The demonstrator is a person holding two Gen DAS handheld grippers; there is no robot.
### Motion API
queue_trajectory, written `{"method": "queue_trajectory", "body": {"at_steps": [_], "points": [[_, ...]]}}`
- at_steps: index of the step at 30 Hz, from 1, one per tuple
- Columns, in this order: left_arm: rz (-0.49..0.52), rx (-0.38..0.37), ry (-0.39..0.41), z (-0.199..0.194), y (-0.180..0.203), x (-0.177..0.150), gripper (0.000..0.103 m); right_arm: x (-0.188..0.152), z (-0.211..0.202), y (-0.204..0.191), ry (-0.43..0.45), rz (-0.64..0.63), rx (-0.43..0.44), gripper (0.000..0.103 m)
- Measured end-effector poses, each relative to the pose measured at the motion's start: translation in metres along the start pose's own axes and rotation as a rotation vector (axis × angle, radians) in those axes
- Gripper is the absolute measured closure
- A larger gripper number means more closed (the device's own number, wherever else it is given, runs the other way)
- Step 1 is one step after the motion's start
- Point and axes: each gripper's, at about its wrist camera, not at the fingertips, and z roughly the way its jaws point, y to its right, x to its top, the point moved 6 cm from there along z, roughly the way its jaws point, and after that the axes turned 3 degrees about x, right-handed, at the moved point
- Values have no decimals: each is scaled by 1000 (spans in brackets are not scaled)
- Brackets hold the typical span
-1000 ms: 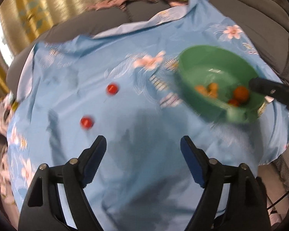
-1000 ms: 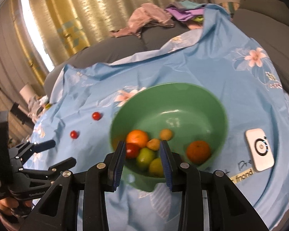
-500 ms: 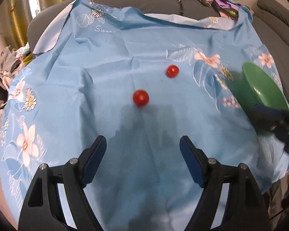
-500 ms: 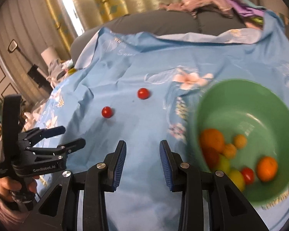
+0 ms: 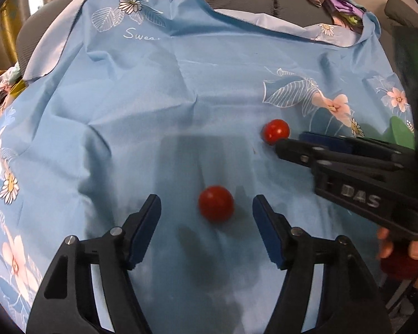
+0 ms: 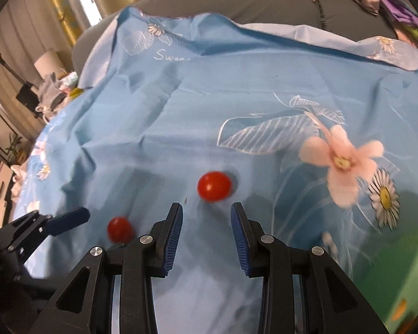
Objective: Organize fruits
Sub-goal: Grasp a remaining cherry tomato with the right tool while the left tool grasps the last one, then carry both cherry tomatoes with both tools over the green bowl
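**Operator:** Red tomatoes, two, lie on the blue cloth (image 5: 142,117). Near tomato (image 5: 216,203) sits between my left claw (image 5: 206,208) pads, untouched; jaws apart, having just been closing. Right claw (image 6: 206,224) stands narrow, empty, just short of the far tomato (image 6: 214,186).

**Assistant:** Procedure?

**Operator:** I centre each fruit, descend, close gently. Compared with a second ago, both claws now hang over the tomatoes; the green bowl (image 6: 409,272) sits at frame edge.
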Motion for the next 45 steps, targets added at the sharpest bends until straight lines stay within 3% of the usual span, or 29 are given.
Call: {"method": "queue_trajectory", "body": {"at_steps": [4,7,10,13,19,31,45], "points": [[20,9,-7,8,0,3,48,8,14,4,-15,8,-14,67],[27,20,-10,12,-2,5,48,14,22,7,-20,5,-32,67],[41,24,-15,15,-1,5,61,17,27,7,-23,-4,-41,67],[49,39,-24,19,-1,5,63,19,28,5,-17,-25,-51,67],[63,39,-29,22,0,6,76,21,29,3,-13,-52,-72,70],[84,31,2,7,6,6,76,18,15,-1,15,-29,-40,71],[136,26,102,-61,37,0,76,-12,-78,-11,157,-24,7,71]]}}
